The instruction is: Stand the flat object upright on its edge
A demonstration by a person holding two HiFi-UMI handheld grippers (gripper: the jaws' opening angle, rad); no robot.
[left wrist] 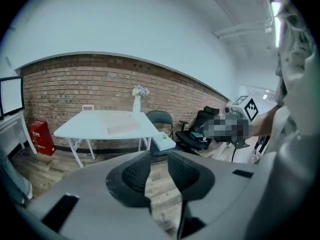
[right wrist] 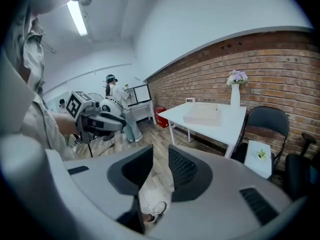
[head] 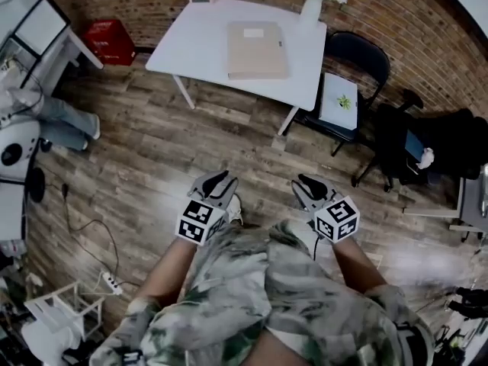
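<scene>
Nothing is done yet: the flat tan object [head: 257, 49] lies flat on the white bench [head: 191, 48] at top centre, well apart from the left claw [head: 219, 180] and right claw [head: 307, 183], both partly open and empty.

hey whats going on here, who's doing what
A person stands on the wood floor, some way back from a white table, with a gripper in each hand. The left gripper and right gripper both point toward the table, jaws apart with nothing between them. The flat beige object lies flat on the tabletop, untouched, so standing it on its edge has not yet begun. A vase of flowers stands at the table's far corner.
</scene>
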